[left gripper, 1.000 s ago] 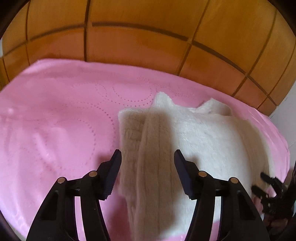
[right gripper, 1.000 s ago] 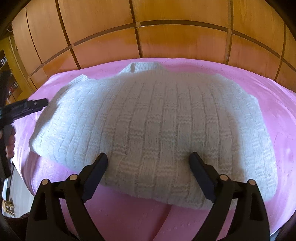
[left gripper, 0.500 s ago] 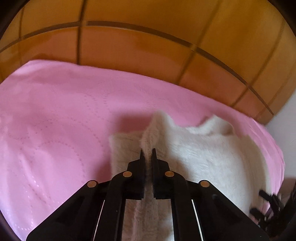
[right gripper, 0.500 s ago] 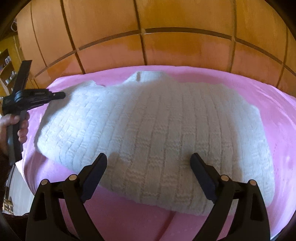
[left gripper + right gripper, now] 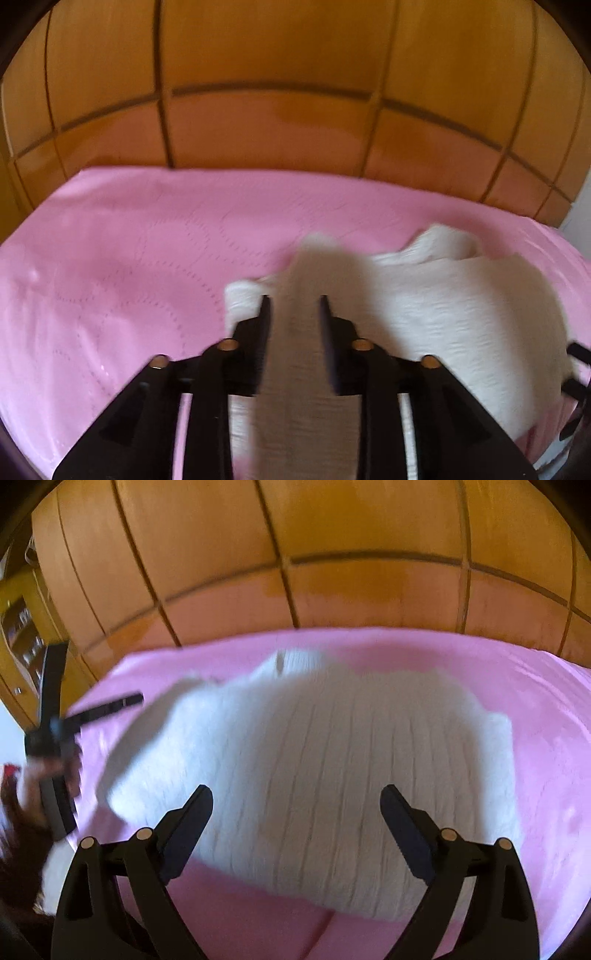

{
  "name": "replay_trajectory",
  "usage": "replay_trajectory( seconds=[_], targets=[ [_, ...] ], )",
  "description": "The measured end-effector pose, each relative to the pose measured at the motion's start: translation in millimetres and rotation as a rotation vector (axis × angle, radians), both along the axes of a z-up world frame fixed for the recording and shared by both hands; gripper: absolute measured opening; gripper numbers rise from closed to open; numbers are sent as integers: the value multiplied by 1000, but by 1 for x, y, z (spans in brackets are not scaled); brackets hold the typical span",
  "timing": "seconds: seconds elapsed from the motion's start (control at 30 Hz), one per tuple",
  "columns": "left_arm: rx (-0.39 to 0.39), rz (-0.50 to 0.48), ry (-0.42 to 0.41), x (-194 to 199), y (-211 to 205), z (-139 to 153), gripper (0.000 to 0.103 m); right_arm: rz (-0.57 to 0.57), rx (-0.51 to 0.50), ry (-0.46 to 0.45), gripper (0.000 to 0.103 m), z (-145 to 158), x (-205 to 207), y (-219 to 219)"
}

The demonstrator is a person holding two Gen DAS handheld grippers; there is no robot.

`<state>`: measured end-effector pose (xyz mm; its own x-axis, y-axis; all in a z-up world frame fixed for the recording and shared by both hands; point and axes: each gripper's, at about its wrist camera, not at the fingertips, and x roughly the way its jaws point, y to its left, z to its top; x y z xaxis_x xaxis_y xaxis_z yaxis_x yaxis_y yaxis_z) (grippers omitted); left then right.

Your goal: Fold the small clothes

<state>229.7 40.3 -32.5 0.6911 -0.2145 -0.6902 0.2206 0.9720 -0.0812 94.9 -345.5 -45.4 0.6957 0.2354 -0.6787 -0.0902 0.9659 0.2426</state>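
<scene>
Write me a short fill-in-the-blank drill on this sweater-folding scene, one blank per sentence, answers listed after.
1. The white sweater lies on a sheet whose colour is ____.
2. The left gripper is pinching a fold of the ____.
3. The right gripper hovers over the sweater with its jaws wide ____.
4. Behind the bed stands a panelled wall made of ____.

Missing words: pink; sweater; open; wood
</scene>
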Motion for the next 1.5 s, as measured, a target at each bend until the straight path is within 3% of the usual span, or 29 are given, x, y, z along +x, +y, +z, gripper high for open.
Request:
replay_trajectory(
  seconds=[0.07,0.23,0.27,0.3,0.4,0.8,0.87,1.13,1.37,1.5],
  targets=[
    [6,-34,-10,-3,-15,1,52,-1,-32,4,92,0,20,5],
    [81,-24,57,5,-37,-27,52,-9,-128,66,89,-22,80,21],
    [98,-8,87,9,-37,-36,57,-17,-150,96,89,-32,90,21],
    [85,9,107,13,-33,-43,62,-26,-152,124,89,-44,98,19],
    [43,30,106,12,-27,-42,63,-24,-150,104,92,-52,102,18],
    [18,25,5,-27,-34,-6,73,-59,-67,56,93,-22,68,1],
    [18,18,-8,-34,-35,-2,79,-83,-48,50,93,-18,61,-9],
    [21,1,-25,-56,-36,1,80,-234,21,43,93,-7,25,-73],
    [31,-17,-19,-68,-41,-1,80,-373,142,96,94,-21,-16,-135],
    [37,-27,-17,-75,-44,-1,80,-391,244,136,95,-38,-36,-155]
  ],
)
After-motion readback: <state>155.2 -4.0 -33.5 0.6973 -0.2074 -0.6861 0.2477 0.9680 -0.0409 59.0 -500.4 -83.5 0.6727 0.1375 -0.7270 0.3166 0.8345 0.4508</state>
